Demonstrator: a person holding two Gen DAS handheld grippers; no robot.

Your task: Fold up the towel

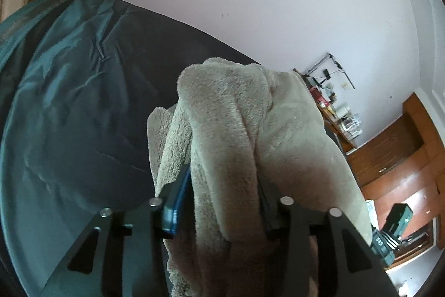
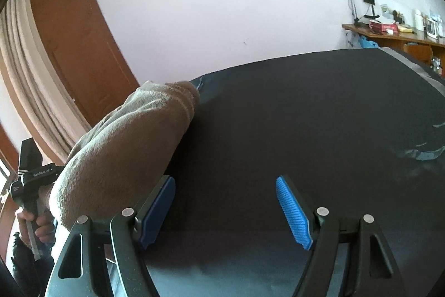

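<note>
A beige fluffy towel (image 1: pixel 239 124) hangs bunched between the blue-padded fingers of my left gripper (image 1: pixel 222 185), which is shut on it. Its folds drape over the right finger and hide that pad. In the right wrist view the same towel (image 2: pixel 125 149) stretches from the left gripper's body (image 2: pixel 30 183) up onto the dark bed cover (image 2: pixel 306 116). My right gripper (image 2: pixel 225 208) hovers just over the cover, to the right of the towel, jaws wide apart with nothing between the blue pads (image 2: pixel 292 210).
A teal and dark bed cover (image 1: pixel 69 102) fills the space below both grippers. A person's hand (image 2: pixel 33 224) holds the left gripper's handle. A wooden shelf with clutter (image 2: pixel 395 32) stands at the far right wall. A brown door (image 2: pixel 80 46) and curtain lie left.
</note>
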